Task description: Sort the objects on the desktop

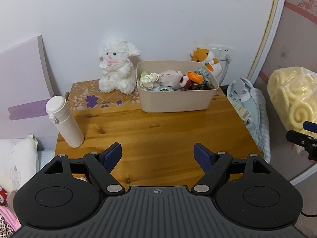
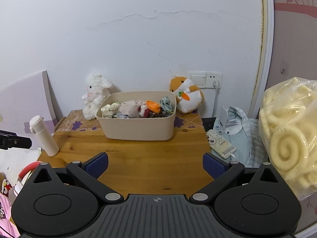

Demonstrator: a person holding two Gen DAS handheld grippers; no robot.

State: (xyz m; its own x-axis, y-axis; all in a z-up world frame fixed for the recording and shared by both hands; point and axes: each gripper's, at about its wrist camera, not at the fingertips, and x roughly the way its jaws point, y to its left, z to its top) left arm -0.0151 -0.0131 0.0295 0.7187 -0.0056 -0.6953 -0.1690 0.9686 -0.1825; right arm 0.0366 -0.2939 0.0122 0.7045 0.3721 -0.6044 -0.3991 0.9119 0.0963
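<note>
Left tongs (image 1: 158, 154): blue-padded fingers spread wide apart, nothing between them, hovering over the near part of the wooden counter (image 1: 158, 130).
Right tongs (image 2: 155, 163): also spread wide and empty, over the counter's near edge; in the left wrist view only a black corner of them shows at the right border.
Beige bin (image 1: 176, 99): stands toward the back of the counter, filled with a jumble of small cloth items; an orange piece (image 1: 195, 77) and a cream satin piece (image 1: 147, 79) can be made out, the rest is too tangled to name, and the bin's front wall hides the lower layers.
White lamb plush (image 1: 116, 67): sits upright just left of the bin, against the wall.
Hamster plush (image 2: 187, 95): behind the bin's right corner, holding a carrot; partly hidden by the rim in the left wrist view.
White bottle (image 1: 64, 122): upright at the counter's left edge, lid closed.
Phone (image 2: 221, 143): lies off the counter's right side on pale blue fabric; its lower end sits close behind the right finger.
Bagged yellow fleece (image 2: 289, 134): cut off by the right frame edge.
</note>
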